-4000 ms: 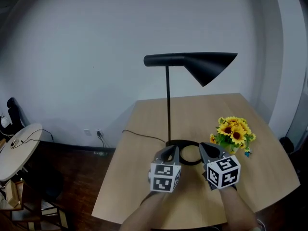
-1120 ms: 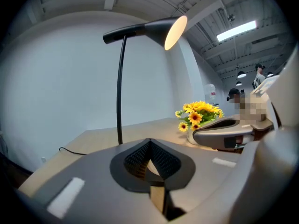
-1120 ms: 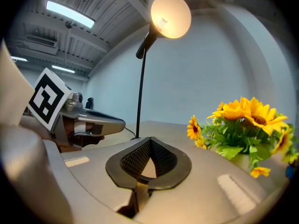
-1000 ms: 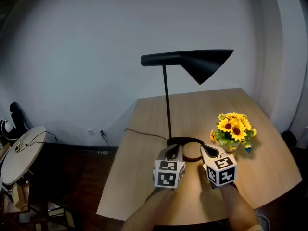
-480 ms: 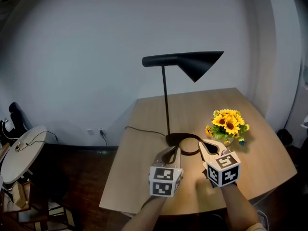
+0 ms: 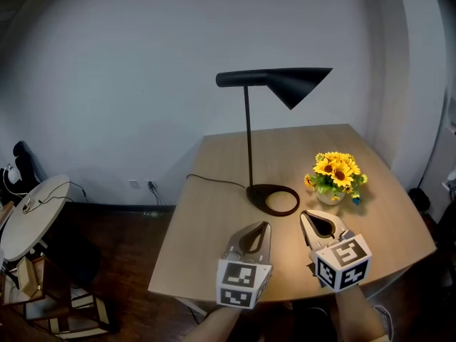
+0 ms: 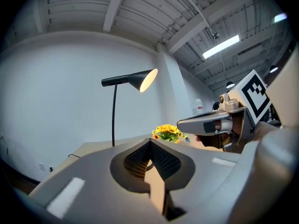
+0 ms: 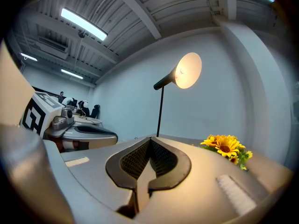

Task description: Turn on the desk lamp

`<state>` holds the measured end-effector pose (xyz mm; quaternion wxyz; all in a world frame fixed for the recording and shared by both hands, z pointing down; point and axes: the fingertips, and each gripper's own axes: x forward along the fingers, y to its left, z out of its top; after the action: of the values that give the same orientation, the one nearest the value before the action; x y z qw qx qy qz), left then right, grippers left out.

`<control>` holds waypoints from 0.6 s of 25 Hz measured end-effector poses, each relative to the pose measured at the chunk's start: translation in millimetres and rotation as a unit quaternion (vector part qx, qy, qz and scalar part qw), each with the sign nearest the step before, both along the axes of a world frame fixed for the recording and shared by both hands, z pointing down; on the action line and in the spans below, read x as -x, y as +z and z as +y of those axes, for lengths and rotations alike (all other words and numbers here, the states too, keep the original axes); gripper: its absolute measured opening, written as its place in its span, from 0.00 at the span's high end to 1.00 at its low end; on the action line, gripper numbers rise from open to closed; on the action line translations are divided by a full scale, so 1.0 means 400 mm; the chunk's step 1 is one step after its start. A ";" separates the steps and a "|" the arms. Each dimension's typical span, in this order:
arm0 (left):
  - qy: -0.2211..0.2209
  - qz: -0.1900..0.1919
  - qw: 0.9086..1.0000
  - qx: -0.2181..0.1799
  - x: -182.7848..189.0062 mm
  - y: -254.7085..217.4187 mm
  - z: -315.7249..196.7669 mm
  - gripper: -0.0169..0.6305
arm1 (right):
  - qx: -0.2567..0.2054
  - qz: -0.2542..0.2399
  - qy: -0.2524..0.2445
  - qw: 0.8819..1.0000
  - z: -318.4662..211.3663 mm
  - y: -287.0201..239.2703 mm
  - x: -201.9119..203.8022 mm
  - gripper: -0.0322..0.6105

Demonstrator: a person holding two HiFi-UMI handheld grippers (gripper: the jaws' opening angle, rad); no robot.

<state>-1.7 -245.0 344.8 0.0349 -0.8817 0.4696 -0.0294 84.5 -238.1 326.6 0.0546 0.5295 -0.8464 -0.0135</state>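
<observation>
Black lamp [image 6: 248,134] stands on the wooden surface [image 6: 206,219], its ring base just beyond both tongs. Only the gripper views look up into the shade and show it glowing; the head view shows its dark top. Left tongs [image 6: 265,226] and right tongs [image 6: 304,215] are closed, empty. Sunflowers [image 6: 335,173] stand beside the base.

This looks like an open office or studio. A plain white wall [image 6: 128,63], exposed ceiling beams [image 7: 114,6], strip lights [image 7: 223,46] and a wooden table [image 6: 214,219] show it.
</observation>
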 end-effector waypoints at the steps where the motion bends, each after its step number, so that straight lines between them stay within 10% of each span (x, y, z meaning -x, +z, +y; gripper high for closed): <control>1: 0.001 -0.001 1.000 -0.001 0.002 0.002 0.015 0.98 | -0.001 0.000 -0.002 1.000 0.015 -0.002 0.003 0.95; 15: 0.008 0.008 1.000 0.007 0.003 0.048 0.188 0.98 | 0.045 -0.010 -0.021 0.999 0.161 0.100 0.026 0.95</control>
<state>-2.9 -169.6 363.9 0.0250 -0.8860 0.4623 -0.0250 74.2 -173.8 366.5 0.0697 0.5090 -0.8574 0.0285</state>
